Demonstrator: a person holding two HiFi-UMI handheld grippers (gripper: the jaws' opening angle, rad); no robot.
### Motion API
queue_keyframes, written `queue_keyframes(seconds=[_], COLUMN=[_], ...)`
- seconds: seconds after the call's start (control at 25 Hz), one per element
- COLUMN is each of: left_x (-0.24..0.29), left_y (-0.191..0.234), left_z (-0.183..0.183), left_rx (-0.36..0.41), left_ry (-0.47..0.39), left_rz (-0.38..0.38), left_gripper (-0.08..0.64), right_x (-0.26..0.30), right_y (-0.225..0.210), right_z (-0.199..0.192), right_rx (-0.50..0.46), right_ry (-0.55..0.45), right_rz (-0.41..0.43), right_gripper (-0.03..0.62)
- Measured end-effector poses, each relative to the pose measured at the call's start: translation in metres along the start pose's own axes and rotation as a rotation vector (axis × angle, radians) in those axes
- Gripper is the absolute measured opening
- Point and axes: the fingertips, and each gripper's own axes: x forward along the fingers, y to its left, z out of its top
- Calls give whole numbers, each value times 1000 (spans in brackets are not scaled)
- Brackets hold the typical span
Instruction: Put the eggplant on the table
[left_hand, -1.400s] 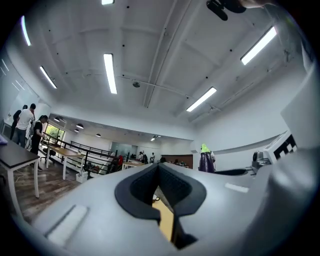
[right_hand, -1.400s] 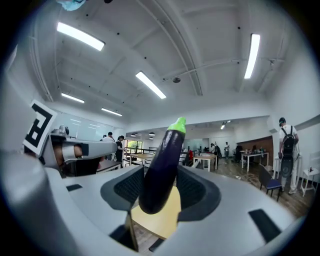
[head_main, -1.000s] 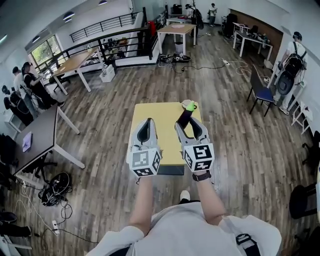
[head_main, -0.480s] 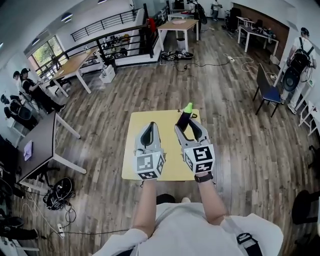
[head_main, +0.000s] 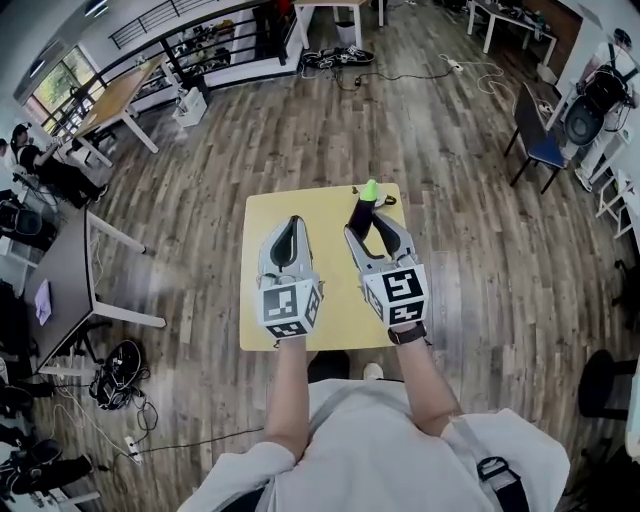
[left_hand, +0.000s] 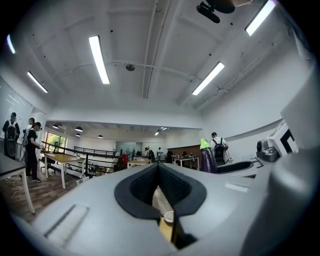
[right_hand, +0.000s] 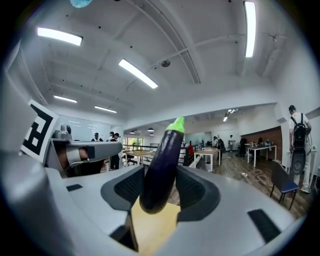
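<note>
Between the jaws of the right gripper (right_hand: 161, 189) stands the one eggplant (right_hand: 161, 165), clenched near its dark lower end, its green cap tilted up and away. Beside them, the left gripper (left_hand: 158, 167) has its jaws pressed together on nothing. Below and just ahead of both pairs of jaws lies the single yellow surface (head_main: 335, 300). This looks like the carrying step, with the eggplant apparently not yet set down. Next, the right jaws need to lower it until it rests, then release.
</note>
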Motion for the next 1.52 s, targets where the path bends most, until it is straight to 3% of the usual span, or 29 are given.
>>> queue_keyframes(seconds=[0.2,0.44,0.72,1.16,1.52], left_x=[32,59,86,102,105], left_y=[25,44,54,79,82], left_z=[-37,-89,-142,-217,-280], left_rx=[-25,-55,-116,-185,-245], left_ry=[79,160,258,373,462], left_rz=[-13,-19,-36,-36,-53], left_gripper=[8,8,8,8,8], right_x=[38,77,110,145,155], right_y=[-8,-20,-32,-26,-13], right_z=[-29,-74,-143,-217,-305], right_rx=[104,114,123,251,247], right_ry=[70,179,395,503,747], right_rz=[4,-20,-53,-15,17], right_gripper=[202,199,198,195,195])
